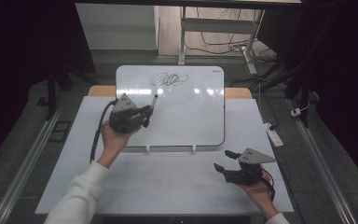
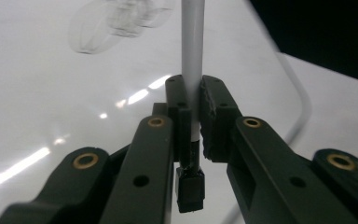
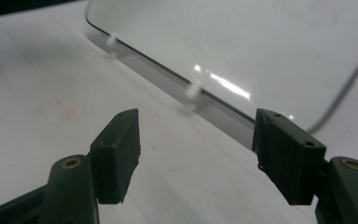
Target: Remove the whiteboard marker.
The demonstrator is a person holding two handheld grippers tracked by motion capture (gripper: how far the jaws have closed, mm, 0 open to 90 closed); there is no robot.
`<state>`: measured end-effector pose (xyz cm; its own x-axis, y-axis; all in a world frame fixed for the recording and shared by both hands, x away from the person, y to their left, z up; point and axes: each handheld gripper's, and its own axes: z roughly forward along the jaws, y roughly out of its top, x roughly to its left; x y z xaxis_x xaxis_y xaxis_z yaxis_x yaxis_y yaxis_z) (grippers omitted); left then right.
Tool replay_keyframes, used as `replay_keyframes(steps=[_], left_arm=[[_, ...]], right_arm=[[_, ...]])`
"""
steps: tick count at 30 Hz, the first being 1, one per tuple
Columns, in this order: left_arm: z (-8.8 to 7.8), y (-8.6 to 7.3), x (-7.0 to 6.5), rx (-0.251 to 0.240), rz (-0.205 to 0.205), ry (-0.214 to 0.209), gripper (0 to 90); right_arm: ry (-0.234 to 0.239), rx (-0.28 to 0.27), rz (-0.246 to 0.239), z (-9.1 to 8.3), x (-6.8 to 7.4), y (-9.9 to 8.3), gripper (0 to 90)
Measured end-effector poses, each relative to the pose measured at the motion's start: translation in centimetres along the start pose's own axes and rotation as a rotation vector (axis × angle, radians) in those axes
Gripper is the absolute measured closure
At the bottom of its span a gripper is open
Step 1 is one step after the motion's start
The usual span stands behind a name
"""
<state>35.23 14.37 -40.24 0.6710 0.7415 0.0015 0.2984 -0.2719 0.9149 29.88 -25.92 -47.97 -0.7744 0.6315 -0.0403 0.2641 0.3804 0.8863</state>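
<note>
Dark room, black drapes left and right, a pale floor strip and loose cables at the far side. White counter (image 1: 74, 177) in the middle, metal rails running along both its sides. A whiteboard (image 1: 186, 116) lies flat on the far half of the counter, rounded corners, dark edge, two small white clips on its near edge. A black scribble (image 1: 169, 80) sits near the board's far edge, left of centre. Faint reddish smudge on the counter near the middle, on the near side of the board.

Left gripper (image 1: 145, 114) is over the left part of the whiteboard, held by a hand in a white sleeve coming from the near left. Its fingers (image 2: 216, 109) are clenched on a marker (image 2: 192, 42). In the left gripper view the marker's white barrel runs up between the pads toward the board, and its black end pokes out on the near side of the pads. In the high view the marker points away, toward the scribble, tip near it; contact with the board cannot be told.

Right gripper (image 1: 223, 161) is at the near right, over bare counter just near of the board's right corner, held in a bare hand. Its fingers (image 3: 116, 154) are released, spread wide, nothing between them; counter and board edge show through the gap.

A white power strip lies at the counter's right edge.
</note>
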Motion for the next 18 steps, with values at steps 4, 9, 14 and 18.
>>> replay_keyframes(steps=[4, 9, 14, 18], left_arm=[[0.4, -1.1, -3.2, -0.01, 0.012, -0.08, 82.3], [1.1, -2.0, -6.5, -0.023, 0.024, -0.156, 82.3], [1.9, -2.4, -8.9, -0.009, 0.083, -0.187, 82.3], [2.6, -2.5, -9.7, 0.003, 0.105, -0.196, 82.3]], right_arm=[[0.075, -0.022, 0.048, 1.5, 1.5, 1.8, 32.8], [0.13, -0.043, 0.078, 3.7, 3.4, 3.7, 34.9], [0.17, -0.052, 0.108, 5.5, 4.7, 5.0, 39.1], [0.194, -0.042, 0.145, 6.5, 5.3, 5.6, 44.1]])
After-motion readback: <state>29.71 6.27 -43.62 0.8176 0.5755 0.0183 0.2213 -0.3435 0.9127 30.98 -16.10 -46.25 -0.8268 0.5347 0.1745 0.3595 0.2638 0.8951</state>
